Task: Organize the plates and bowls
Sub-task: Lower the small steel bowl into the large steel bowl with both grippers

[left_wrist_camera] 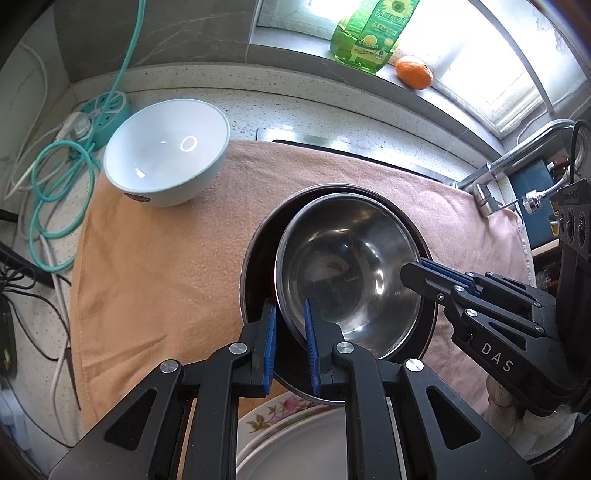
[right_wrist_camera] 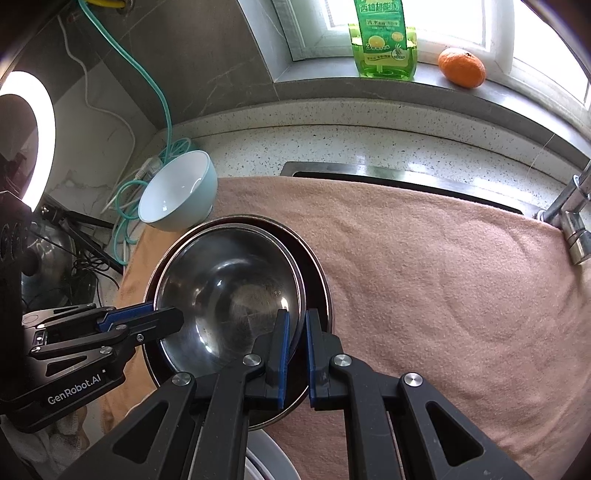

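Observation:
A steel bowl [left_wrist_camera: 351, 266] [right_wrist_camera: 229, 291] sits nested in a wider dark-rimmed bowl [left_wrist_camera: 258, 266] [right_wrist_camera: 317, 280] on a peach towel [left_wrist_camera: 166, 277] [right_wrist_camera: 443, 295]. My left gripper [left_wrist_camera: 290, 339] [right_wrist_camera: 173, 321] is shut on the steel bowl's near-left rim, one blue pad inside and one outside. On the opposite rim my right gripper [right_wrist_camera: 295, 350] [left_wrist_camera: 413, 273] is shut in the same way. A pale blue bowl [left_wrist_camera: 166, 147] [right_wrist_camera: 177, 192], white inside, stands upright at the towel's far left corner. A floral plate [left_wrist_camera: 280, 417] [right_wrist_camera: 266, 454] lies below the grippers, mostly hidden.
The towel covers a sink, with a faucet [left_wrist_camera: 517, 158] [right_wrist_camera: 572, 206] at the right. A green detergent bottle [left_wrist_camera: 369, 33] [right_wrist_camera: 384, 40] and an orange [left_wrist_camera: 413, 72] [right_wrist_camera: 461, 66] sit on the windowsill. A teal power strip [left_wrist_camera: 103, 107] and cables lie left; a ring light [right_wrist_camera: 33, 129] glows.

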Tool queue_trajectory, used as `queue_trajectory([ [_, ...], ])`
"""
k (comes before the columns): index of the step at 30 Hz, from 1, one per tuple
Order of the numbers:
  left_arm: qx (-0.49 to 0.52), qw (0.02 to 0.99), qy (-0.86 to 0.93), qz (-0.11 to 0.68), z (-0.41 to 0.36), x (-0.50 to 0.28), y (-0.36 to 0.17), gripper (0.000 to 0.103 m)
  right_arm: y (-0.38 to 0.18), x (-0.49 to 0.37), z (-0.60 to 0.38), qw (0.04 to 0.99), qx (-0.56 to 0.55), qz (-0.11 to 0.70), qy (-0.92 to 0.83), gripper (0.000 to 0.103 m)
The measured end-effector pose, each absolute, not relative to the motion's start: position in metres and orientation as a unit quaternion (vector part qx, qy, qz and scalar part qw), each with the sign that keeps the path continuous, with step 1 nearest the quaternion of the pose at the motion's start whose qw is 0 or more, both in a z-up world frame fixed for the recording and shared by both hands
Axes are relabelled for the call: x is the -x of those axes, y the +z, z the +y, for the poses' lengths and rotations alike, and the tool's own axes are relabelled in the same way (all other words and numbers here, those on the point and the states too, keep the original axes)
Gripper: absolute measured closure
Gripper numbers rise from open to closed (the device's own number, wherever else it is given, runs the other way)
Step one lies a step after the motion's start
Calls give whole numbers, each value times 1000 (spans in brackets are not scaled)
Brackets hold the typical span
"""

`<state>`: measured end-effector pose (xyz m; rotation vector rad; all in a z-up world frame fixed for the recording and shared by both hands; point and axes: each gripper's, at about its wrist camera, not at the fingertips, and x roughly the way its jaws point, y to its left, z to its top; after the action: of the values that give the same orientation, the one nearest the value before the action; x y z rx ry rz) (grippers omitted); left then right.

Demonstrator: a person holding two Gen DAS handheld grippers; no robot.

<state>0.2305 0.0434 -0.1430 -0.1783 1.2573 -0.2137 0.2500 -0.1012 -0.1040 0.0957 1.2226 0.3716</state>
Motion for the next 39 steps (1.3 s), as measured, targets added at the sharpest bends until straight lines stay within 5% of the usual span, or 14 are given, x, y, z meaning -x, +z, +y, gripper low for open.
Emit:
queue_trajectory([
  [39,131,805,-109,569,63,-220,-122,90,-80,-242,-109,818,-60,547,168,82],
])
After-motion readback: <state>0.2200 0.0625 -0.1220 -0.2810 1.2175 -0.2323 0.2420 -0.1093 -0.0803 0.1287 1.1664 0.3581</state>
